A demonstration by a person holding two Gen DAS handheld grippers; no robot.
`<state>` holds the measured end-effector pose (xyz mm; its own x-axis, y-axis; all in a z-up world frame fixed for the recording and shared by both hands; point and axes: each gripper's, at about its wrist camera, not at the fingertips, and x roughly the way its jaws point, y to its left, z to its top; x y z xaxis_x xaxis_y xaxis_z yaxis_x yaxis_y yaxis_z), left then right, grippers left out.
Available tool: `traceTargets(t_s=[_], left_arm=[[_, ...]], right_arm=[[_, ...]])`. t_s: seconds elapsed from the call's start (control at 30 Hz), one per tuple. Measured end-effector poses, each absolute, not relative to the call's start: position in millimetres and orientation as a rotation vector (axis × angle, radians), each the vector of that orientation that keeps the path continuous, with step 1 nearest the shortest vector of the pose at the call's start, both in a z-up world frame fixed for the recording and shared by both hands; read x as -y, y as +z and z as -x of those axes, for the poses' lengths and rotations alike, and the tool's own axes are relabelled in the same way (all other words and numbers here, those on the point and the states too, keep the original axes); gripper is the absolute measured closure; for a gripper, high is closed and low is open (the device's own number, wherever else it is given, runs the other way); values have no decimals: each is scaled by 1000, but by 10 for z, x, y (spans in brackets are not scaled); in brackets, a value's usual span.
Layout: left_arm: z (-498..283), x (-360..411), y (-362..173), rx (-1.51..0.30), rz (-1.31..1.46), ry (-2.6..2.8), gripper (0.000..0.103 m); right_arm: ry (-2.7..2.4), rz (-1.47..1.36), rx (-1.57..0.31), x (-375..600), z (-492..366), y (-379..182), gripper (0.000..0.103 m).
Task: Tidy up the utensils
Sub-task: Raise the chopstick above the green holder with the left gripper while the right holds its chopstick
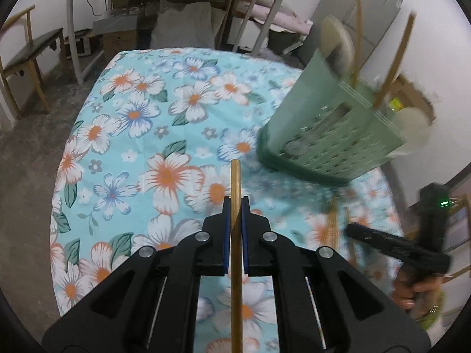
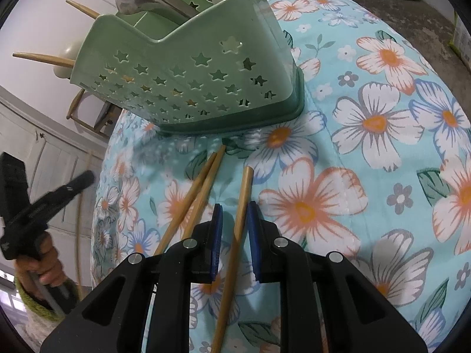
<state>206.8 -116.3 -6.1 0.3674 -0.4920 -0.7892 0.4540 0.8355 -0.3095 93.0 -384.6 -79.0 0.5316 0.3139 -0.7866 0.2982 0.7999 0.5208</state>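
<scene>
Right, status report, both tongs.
Left tongs shut on one chopstick. Right tongs open around another chopstick, not gripping. Holder ahead, two loose chopsticks beside.

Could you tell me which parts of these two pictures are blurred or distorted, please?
Left wrist view: the green utensil holder and the right gripper are smeared by motion blur, while the chopstick in the left gripper is sharp. Right wrist view: mostly sharp, the holder's star holes crisp; only the far-left edge is blurred. Both views bow the floral cloth through fisheye distortion.

Green star-cut plastic utensil holder (image 2: 188,88) stands on the floral-clothed tabletop (image 2: 368,147); two bamboo chopsticks (image 2: 194,194) lie before it.
</scene>
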Motion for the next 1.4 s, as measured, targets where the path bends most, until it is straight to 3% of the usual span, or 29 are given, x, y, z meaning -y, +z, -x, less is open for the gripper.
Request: traceTargets(t_s=[0.13,0.53,1.0,1.2,1.4], left_arm=[[-2041,1171,95,-1038,57,-663,98],[-1903,1216,506,-973,26,-728,98],[-1663,1458,2072,-330,184,-794,98],[-1827,1795,2134,-195,258,-747,98],[-2040,2269,1746,-168,247,-682,98]], right_arm=[[-1,-629,-1033,3813,-937,-770,93],[10,-590,-991,3793,-880,-664,94],[9,-597,-941,3828,-752,-500,96],[11,-616,-932,3843,-722,-475,96],[11,-633,-925,3864,-706,-471,96]])
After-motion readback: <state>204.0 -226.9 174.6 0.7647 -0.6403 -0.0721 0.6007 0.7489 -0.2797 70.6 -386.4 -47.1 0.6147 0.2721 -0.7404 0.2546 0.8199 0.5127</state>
